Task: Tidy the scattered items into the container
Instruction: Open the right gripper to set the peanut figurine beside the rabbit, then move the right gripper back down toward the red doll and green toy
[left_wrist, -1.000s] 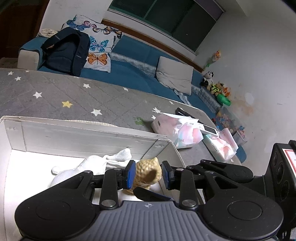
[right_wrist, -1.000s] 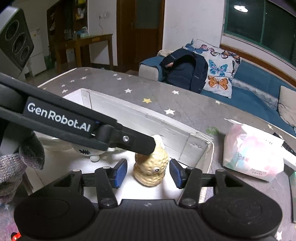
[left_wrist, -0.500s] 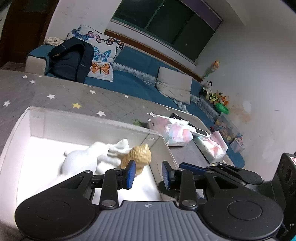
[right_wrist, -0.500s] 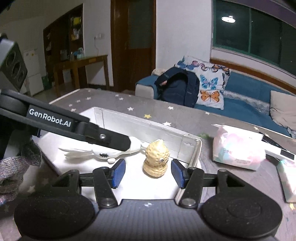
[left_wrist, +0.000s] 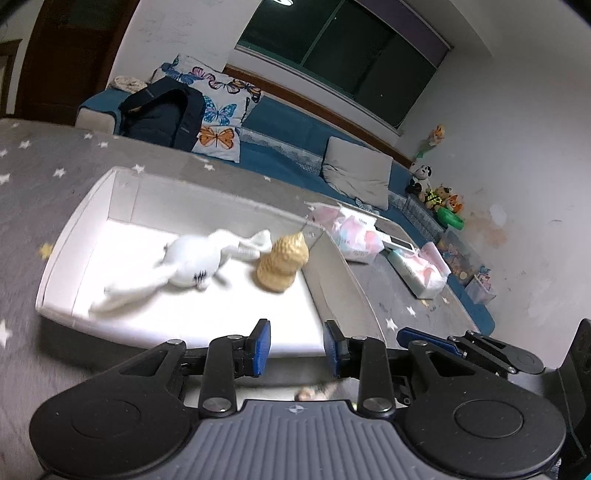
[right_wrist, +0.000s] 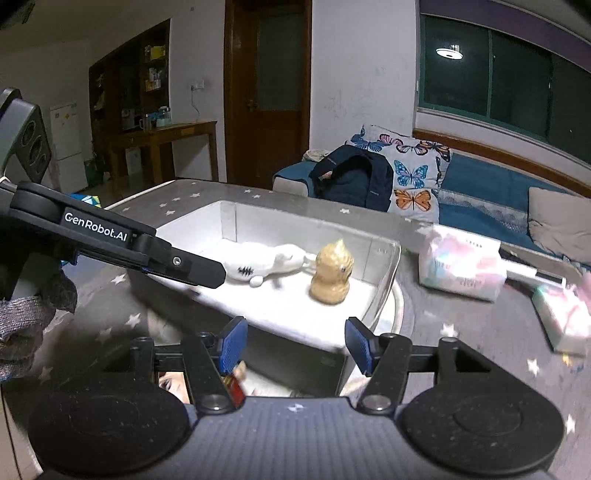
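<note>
A: So, where do the task's things sit?

B: Inside the shallow white rectangular box on the grey star-patterned tabletop. The tan peanut-shaped figurine with a small dark eye stands upright on the box floor, close to one corner. Just beside it lies a white plush toy with black stitched markings, blurred in the left wrist view.

A: Do the two touch?

B: The plush's far end reaches the figurine's side in both views; whether they truly touch I cannot tell.

A: And the left gripper?

B: Its blue-padded fingers stand apart with nothing between them, hanging over the near edge of the box. From the right wrist view its black arm crosses in from the left, above the box's near wall.

A: The right gripper?

B: Spread wide as well, and holding nothing. Its blue pads sit in front of the box's near corner, apart from the figurine.

A: Anything else on the table?

B: Two soft pastel-printed tissue packs: one near the box's far end, the other further out towards the table edge. A flat white device lies between them. Beyond the table a dark navy backpack leans against a butterfly-print pillow on the blue sofa.
</note>
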